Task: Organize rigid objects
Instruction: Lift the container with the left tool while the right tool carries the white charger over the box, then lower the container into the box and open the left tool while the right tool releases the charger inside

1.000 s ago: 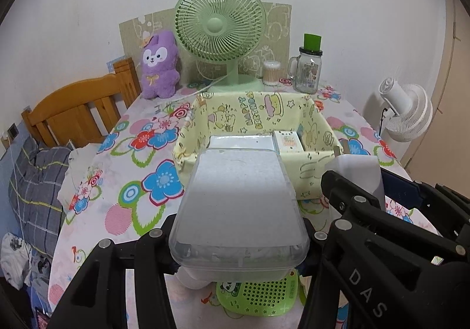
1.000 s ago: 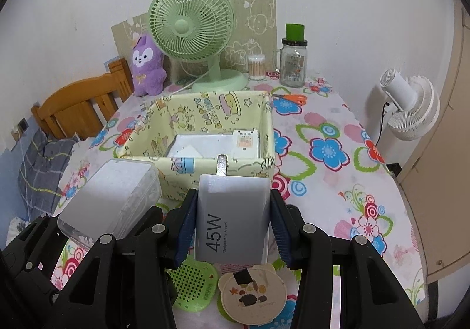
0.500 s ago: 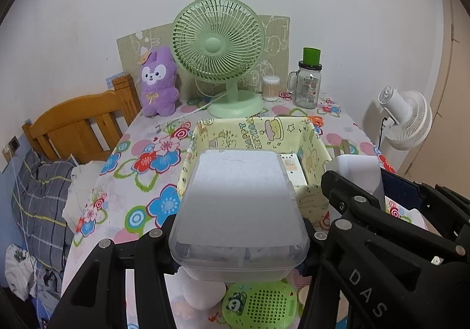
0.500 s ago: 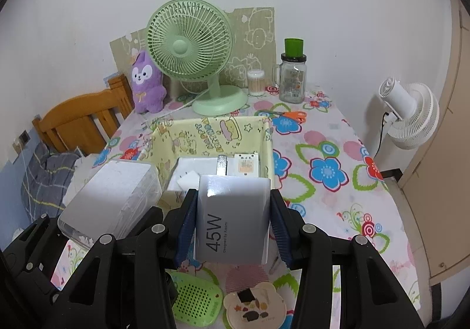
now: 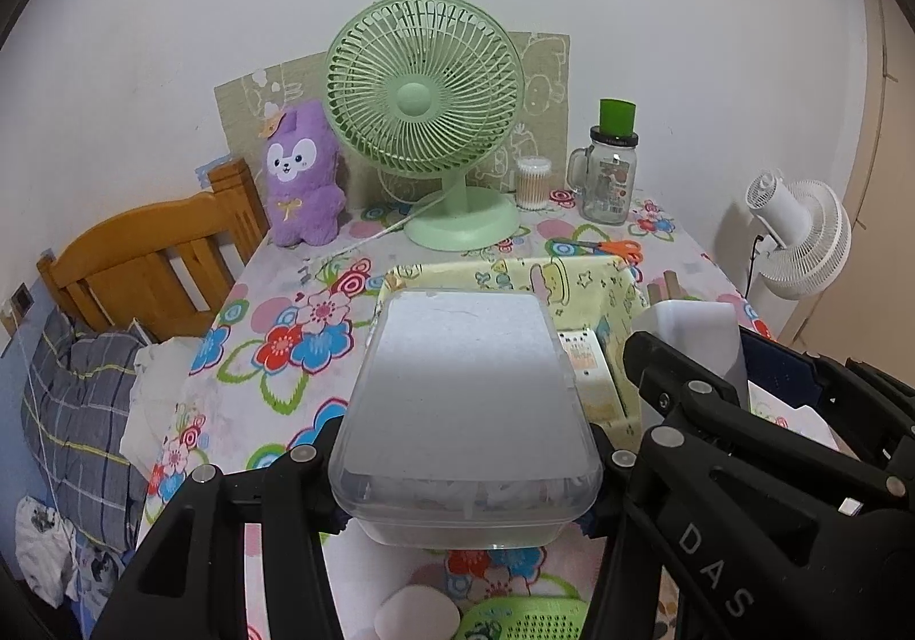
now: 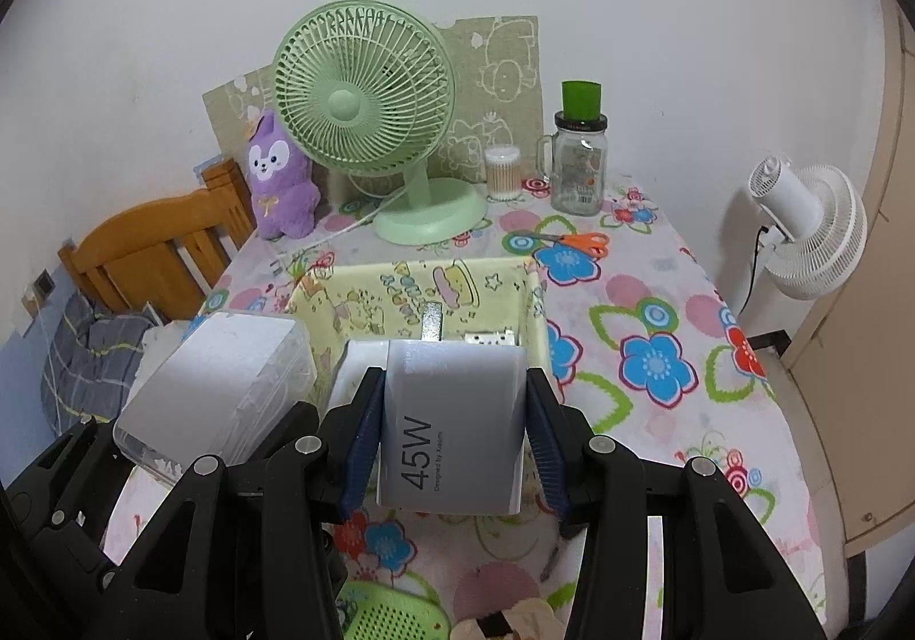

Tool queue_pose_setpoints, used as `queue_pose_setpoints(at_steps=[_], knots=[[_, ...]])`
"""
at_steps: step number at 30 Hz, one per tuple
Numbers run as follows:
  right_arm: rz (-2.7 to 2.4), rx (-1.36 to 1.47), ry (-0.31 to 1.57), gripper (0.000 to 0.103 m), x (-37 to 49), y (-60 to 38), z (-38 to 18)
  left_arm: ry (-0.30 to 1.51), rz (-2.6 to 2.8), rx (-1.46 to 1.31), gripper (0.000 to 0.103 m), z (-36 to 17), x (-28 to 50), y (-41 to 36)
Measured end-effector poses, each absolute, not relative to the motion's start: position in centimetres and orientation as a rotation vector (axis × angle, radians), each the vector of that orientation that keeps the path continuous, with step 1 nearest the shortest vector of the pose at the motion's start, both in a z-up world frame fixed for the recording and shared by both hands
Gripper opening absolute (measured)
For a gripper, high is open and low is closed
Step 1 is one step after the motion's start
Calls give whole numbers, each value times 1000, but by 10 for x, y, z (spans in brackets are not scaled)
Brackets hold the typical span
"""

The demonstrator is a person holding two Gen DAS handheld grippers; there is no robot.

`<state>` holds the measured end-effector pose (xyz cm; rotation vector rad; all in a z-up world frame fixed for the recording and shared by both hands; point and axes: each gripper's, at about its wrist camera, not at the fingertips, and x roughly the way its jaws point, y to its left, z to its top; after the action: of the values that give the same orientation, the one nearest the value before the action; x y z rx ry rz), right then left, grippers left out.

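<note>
Tongs' (image 5: 466,460) clear box (image 5: 463,411) hiding yellow bin (image 5: 623,291) interior.

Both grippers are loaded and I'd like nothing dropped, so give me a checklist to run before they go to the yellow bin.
1. Left gripper shut on the clear box: ok, fingers clamp both its sides.
2. Right gripper shut on the charger: ok, blue pads press both sides.
3. Charger prongs point forward toward the bin: ok.
4. Bin open on top: ok.
5. Free room in the bin for the clear box: cannot tell; white items already lie inside and the load hides the floor.
6. Grippers apart from each other: ok, side by side, close.
</note>
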<state>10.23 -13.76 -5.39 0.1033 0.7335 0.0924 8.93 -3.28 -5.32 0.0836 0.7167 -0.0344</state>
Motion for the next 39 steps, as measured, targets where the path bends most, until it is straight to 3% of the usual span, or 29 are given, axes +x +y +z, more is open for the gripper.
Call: queue_pose_setpoints(at_steps=[39], knots=[[96, 110, 828, 51, 199, -120, -105, 795, -69, 84, 57, -99, 174, -19]])
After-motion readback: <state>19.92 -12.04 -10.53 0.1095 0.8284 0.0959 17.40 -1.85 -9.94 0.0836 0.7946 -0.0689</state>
